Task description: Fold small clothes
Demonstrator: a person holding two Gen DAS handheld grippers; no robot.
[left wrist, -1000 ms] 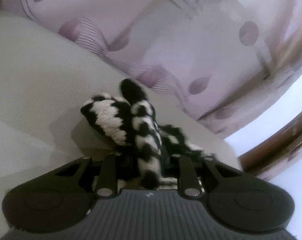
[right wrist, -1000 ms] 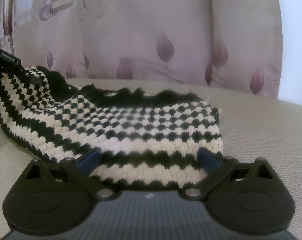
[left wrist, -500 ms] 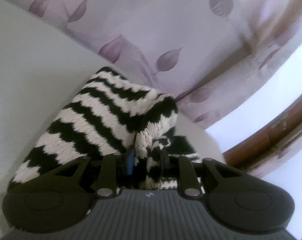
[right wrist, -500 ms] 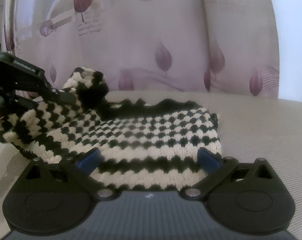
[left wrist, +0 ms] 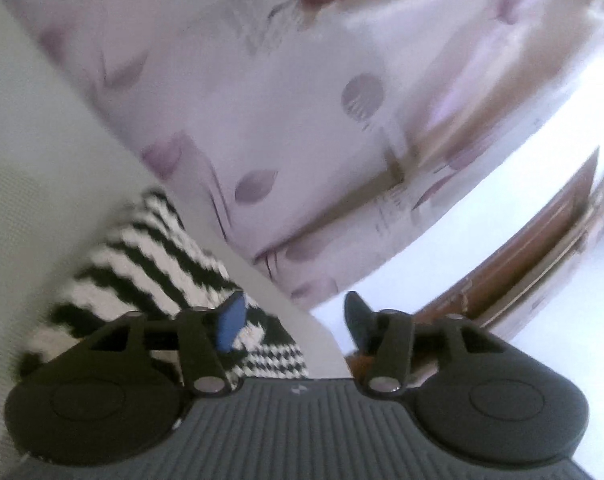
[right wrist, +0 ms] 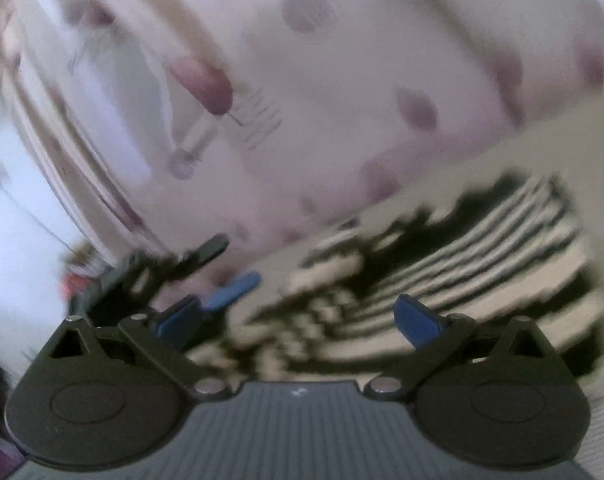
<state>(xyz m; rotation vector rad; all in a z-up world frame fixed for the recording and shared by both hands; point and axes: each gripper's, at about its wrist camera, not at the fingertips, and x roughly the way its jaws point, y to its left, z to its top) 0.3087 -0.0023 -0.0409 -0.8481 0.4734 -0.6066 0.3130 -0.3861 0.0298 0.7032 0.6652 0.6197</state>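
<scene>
Tongs, left (left wrist: pixel 293 320): spread wide and released, nothing between the blue pads; the left pad (left wrist: pixel 230 326) sits over the edge of the knit at the lower left of the frame, contact too blurred to judge; the other fingertip (left wrist: pixel 358 316) hangs past the cushion edge.
Tongs, right (right wrist: pixel 326 312): also spread wide, gripping nothing; both blue pads (right wrist: pixel 418 320) hover over the knit in the lower middle of the frame.
Knit garment (left wrist: pixel 141 264): black-and-cream striped piece lying on the pale cushion (left wrist: pixel 41 160); in the right wrist view it fills the lower right (right wrist: pixel 462 264), smeared by motion blur.
Other tool in right view: the left tongs (right wrist: pixel 229 292) show at the lower left of that frame, just beside the knit's edge, one blue pad pointing toward it.
Backdrop: pale purple leaf-print curtain (left wrist: pixel 302 100) across the upper frame; brown wooden trim (left wrist: pixel 542 248) at the right edge.
Change, left: half a second ago these tongs were clenched on a bunched fold of the knit; now they have let go.
Change, right: the view was level and sharp then; now it is tilted and blurred, tongs as wide as before.
</scene>
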